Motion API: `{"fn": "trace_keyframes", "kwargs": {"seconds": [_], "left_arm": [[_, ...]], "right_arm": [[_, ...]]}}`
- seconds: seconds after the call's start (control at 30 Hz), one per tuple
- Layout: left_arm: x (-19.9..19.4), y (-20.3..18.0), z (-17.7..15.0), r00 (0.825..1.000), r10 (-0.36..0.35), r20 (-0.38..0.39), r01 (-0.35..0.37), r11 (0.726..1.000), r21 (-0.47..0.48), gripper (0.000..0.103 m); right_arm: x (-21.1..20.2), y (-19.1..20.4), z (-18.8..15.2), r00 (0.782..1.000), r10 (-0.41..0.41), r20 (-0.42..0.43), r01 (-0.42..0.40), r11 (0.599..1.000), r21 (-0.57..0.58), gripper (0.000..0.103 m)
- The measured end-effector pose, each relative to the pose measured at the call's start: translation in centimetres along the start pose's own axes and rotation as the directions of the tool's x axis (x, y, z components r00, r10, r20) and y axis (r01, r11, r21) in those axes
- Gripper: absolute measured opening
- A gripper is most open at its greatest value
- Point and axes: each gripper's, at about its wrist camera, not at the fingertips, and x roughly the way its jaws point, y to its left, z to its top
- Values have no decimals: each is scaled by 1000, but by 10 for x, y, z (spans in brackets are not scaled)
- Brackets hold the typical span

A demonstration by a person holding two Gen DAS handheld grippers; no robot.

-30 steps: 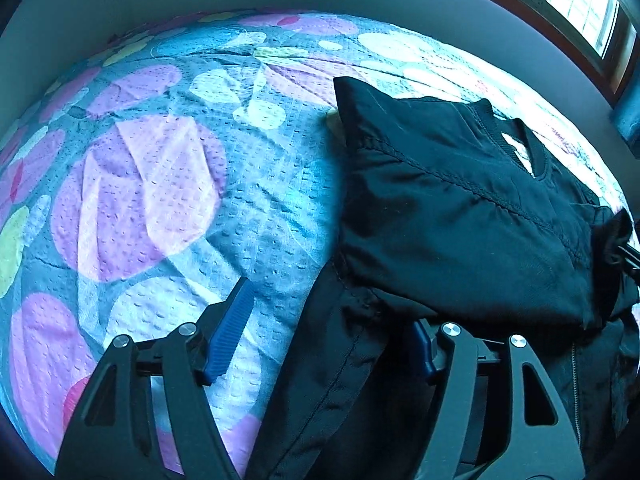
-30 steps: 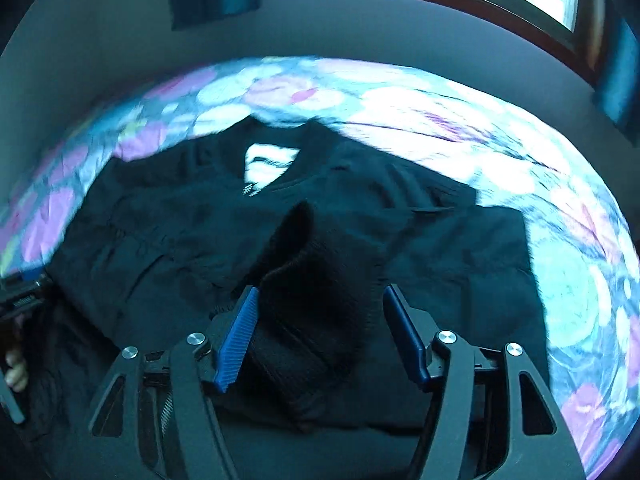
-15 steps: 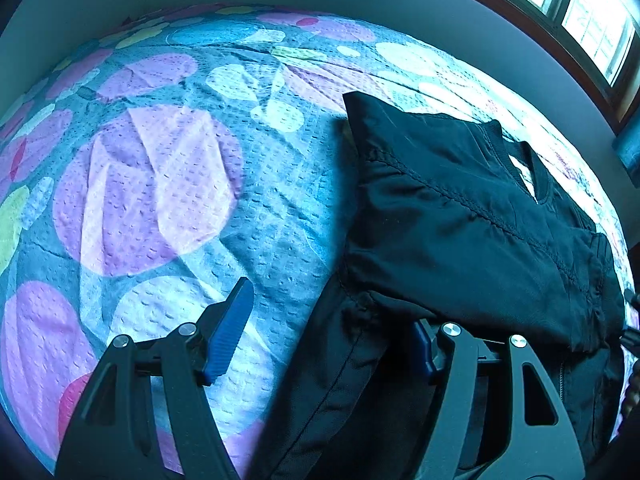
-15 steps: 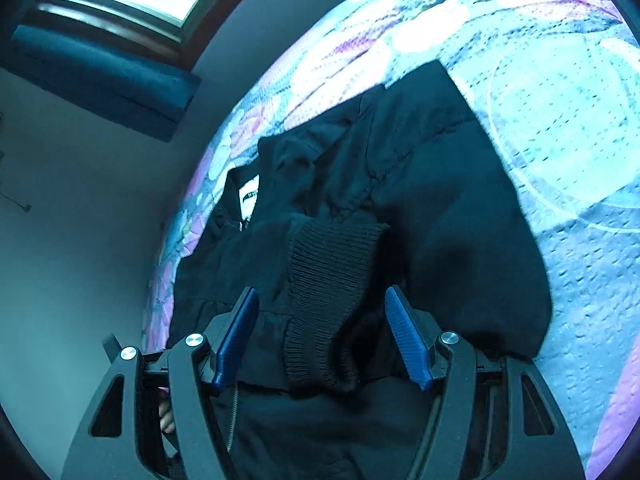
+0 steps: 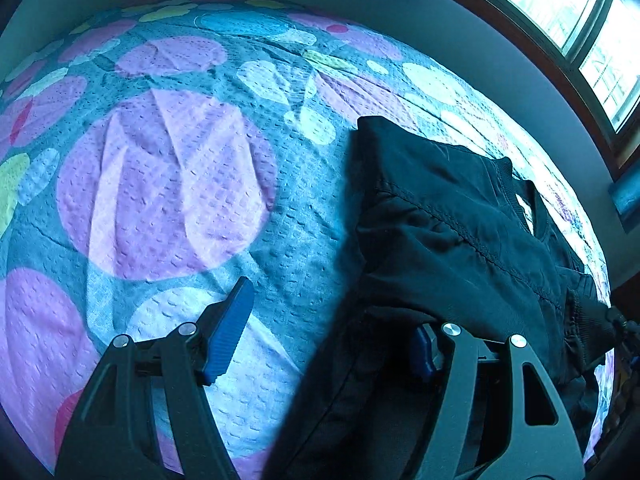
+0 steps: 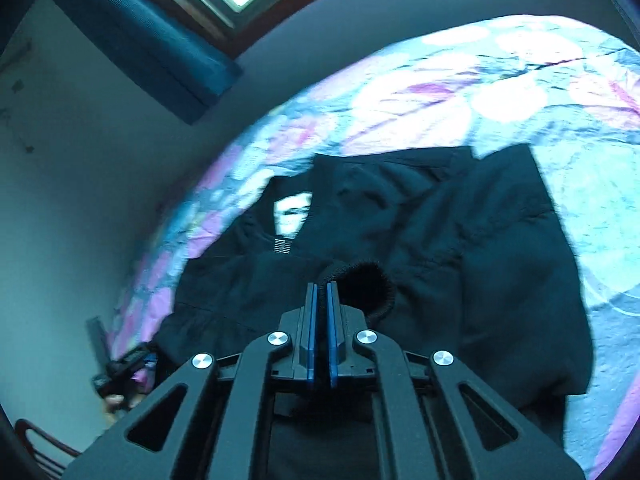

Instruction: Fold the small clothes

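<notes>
A black jacket (image 5: 460, 240) lies on the bed with its sleeves folded in, its white neck label (image 6: 292, 216) showing. My right gripper (image 6: 322, 292) hangs over the middle of the jacket (image 6: 460, 260). Its jaws are closing to a thin slit, and the edge of the ribbed sleeve cuff (image 6: 368, 284) is pinched at the tips, the rest bunching to their right. My left gripper (image 5: 328, 340) stands open at the jacket's lower left edge. One blue pad (image 5: 230, 336) is over the bedspread, and the other is half hidden under black cloth.
The bedspread (image 5: 168, 184) has purple, white and teal spots and stretches wide on the left. A wall and a window (image 5: 580, 20) border the far side. The left gripper and a hand (image 6: 116, 400) show at the bed's left edge, and a wooden chair back (image 6: 36, 452) below them.
The right gripper's jaws went from wide around the cuff to shut on its edge, and that hand rolled and shifted. The left gripper slid slightly and stays open.
</notes>
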Motion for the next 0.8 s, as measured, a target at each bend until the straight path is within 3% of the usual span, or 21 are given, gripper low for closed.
{"fn": "trace_keyframes", "kwargs": {"seconds": [0.17,0.27,0.43,0.5,0.57,0.63,0.73,0.8], "left_arm": [[1,-3,-2,1000,17,1,-17,999,30,69],[3,-4,-2,1000,25,-9,-24,999,46,69],[-6,-6,-4,1000,10,-25,-8,996,94,69],[-20,-1,-9,999,-41,-30,44,994,103,69],[-34,8,-17,995,-88,-50,92,991,100,69],[-47,20,-26,988,-135,-76,142,985,94,69],[-65,43,-51,963,-222,-151,235,969,76,69],[-74,54,-67,952,-245,-185,261,963,70,69]], "right_arm": [[23,-50,-9,985,-152,-76,156,986,53,0],[21,-62,-7,994,-74,-75,82,990,111,0],[-11,-55,-10,998,-42,-39,46,994,100,2],[-32,-55,-18,999,-9,-34,12,996,88,12],[-54,-60,-28,1000,-2,-30,4,997,75,46],[-74,-66,-40,1000,-10,-26,12,998,58,49],[-100,-82,-66,998,1,-60,3,998,67,49],[-115,-93,-82,997,16,-76,-9,996,92,49]]}}
